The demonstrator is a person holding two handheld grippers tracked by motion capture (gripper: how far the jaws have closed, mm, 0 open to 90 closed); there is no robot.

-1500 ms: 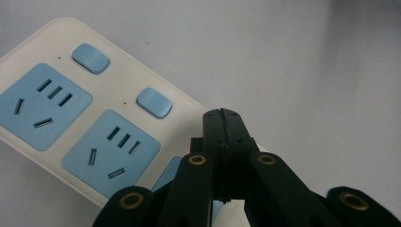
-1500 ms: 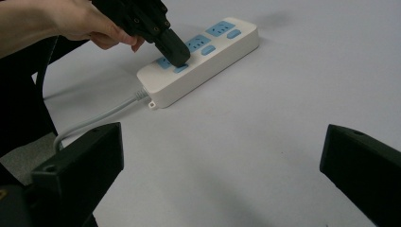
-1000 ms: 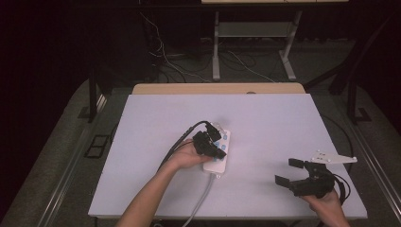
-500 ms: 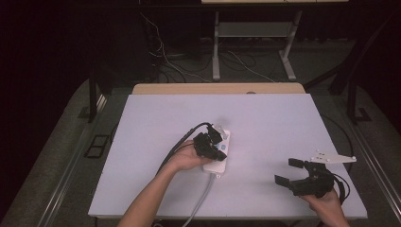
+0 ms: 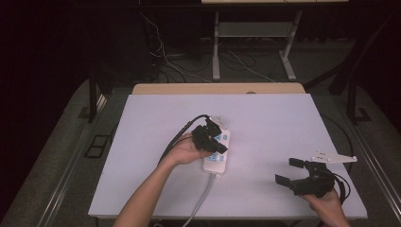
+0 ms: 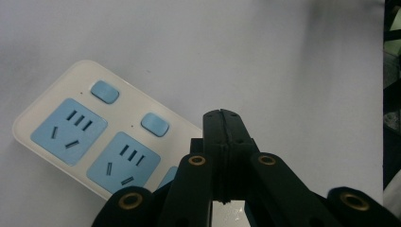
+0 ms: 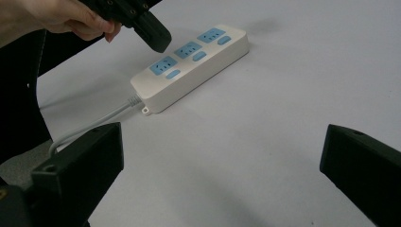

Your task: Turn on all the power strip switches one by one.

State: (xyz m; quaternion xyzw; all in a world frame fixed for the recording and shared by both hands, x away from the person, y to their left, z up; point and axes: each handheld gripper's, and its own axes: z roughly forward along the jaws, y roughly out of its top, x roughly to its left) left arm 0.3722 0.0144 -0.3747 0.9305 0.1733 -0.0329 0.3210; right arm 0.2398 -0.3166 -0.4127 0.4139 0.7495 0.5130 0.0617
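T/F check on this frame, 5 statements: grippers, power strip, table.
1. The left gripper is shut. True: its jaws meet with nothing between them.
2. The right gripper is shut. False: its jaws stand wide apart.
3. The power strip has three blue outlets, each with a blue switch. True.
4. A plug sits in one outlet. False: all three outlets seen in the right gripper view are empty.
5. The right gripper is over the strip. False: it is off to the strip's right near the table's front edge; the left gripper is the one over the strip.
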